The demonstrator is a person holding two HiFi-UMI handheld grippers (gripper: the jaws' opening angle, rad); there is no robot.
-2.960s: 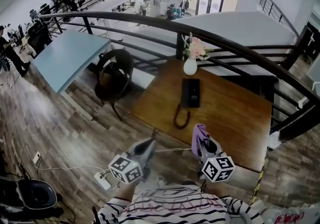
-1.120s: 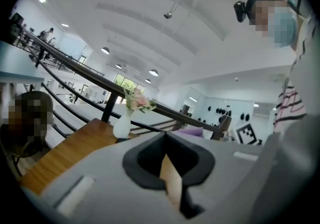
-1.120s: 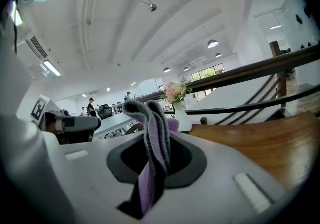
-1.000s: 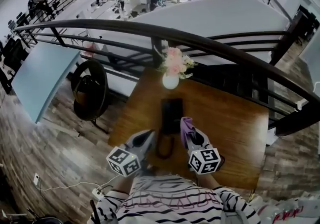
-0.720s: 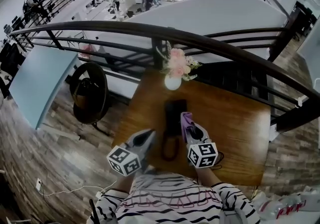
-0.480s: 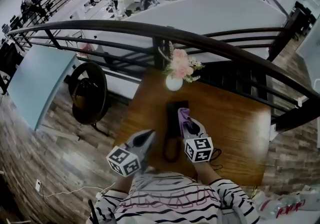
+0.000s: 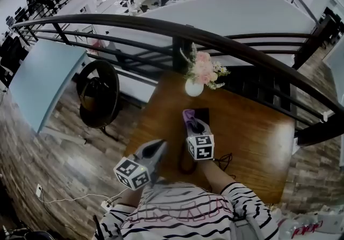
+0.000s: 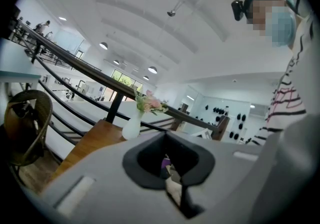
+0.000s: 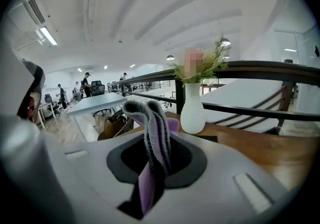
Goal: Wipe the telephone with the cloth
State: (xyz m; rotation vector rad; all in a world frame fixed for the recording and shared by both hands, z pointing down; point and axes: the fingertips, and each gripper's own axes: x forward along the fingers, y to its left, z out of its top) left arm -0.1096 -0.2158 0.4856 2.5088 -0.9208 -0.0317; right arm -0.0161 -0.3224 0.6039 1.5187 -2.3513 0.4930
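In the head view a black telephone lies on the wooden table, just in front of a white vase. Its coiled cord loops toward the near edge. My right gripper hovers over the phone's left part and hides most of it. That gripper is shut on a purple cloth, whose striped fold sticks up between the jaws of the right gripper. My left gripper is held off the table's near-left edge, shut and empty.
A white vase of pink flowers stands right behind the phone, also in the right gripper view. A dark curved railing runs behind the table. A round chair stands to the left. A thin cable lies near the front edge.
My right gripper with the cloth has moved forward and leftward, from beside the phone to over it. The left gripper has stayed about where it was.
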